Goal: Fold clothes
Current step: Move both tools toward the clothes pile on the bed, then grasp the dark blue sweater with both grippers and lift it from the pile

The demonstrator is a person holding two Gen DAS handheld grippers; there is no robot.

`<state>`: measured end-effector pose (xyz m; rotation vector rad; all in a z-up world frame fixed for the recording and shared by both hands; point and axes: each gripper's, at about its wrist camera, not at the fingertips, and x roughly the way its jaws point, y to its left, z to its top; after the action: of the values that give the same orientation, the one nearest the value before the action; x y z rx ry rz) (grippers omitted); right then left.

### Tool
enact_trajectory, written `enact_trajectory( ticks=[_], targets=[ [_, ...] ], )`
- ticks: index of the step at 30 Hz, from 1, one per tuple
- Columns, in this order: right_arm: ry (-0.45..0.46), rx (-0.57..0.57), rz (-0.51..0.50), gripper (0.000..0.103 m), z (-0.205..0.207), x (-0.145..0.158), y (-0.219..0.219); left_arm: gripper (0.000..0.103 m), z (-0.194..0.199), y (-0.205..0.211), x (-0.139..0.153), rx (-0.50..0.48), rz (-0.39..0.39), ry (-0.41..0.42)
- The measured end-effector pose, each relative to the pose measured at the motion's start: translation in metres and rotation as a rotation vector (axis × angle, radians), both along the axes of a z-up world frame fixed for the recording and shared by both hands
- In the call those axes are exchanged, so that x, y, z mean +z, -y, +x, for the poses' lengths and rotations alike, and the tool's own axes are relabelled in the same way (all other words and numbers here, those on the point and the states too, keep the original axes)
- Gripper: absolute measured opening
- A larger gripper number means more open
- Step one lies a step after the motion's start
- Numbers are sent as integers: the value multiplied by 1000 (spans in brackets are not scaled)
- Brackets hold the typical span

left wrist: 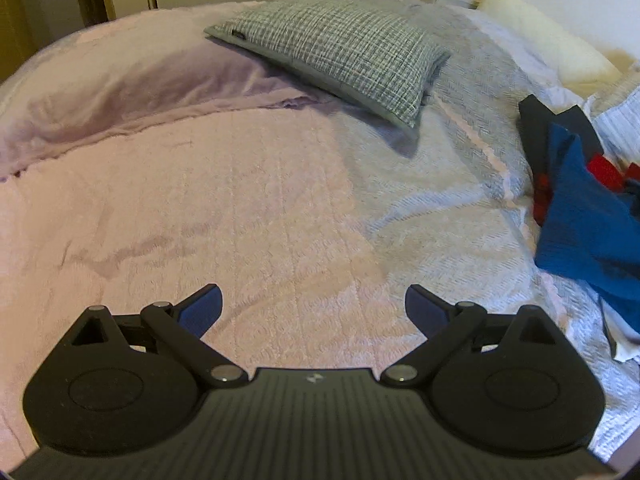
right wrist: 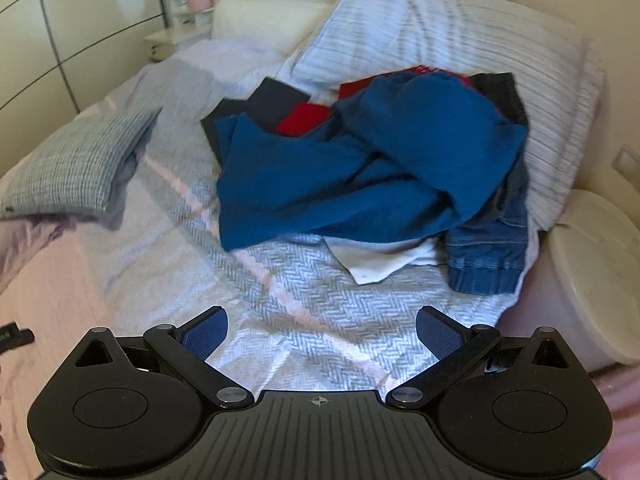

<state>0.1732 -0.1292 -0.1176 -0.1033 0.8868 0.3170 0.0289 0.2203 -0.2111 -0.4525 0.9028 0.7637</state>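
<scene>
Bed [right wrist: 304,288]: clothes pile [right wrist: 360,168], both grippers wide.

From my left view the clothes pile [left wrist: 580,216] is cut off at the right edge. In my right view the blue top [right wrist: 360,168] covers most of the red garment [right wrist: 304,118], dark garment [right wrist: 272,102] and white cloth [right wrist: 384,260]; jeans [right wrist: 488,256] partly buried. Striped pillow [right wrist: 460,32] motion-blurred. Black object [right wrist: 14,338] clipped at the left edge, unidentifiable.

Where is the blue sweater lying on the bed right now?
In the right wrist view the blue sweater lies on top of the clothes pile, ahead of the open right tool, with the striped pillow behind it and the jeans at its right.
</scene>
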Motion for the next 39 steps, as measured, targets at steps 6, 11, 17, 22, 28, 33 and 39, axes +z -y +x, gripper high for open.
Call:
enact_trajectory(
  ticks=[6,11,17,22,28,33,39],
  targets=[
    [56,-11,6,103,26,4,29,97,42,55,30,-91,38,59],
    [153,-70,12,103,50,32,76,97,92,109,63,-187,53,126],
    [214,-165,88,103,63,64,125,97,122,159,99,-337,86,141],
    [222,-256,84,103,52,77,143,97,133,193,124,-515,77,156],
    [216,-292,91,103,33,79,139,97,139,216,144,-663,120,175],
    [189,-286,99,103,33,78,134,97,160,220,147,-716,100,186],
    [169,-291,113,103,64,67,143,95,193,227,142,-772,81,194]
  ],
)
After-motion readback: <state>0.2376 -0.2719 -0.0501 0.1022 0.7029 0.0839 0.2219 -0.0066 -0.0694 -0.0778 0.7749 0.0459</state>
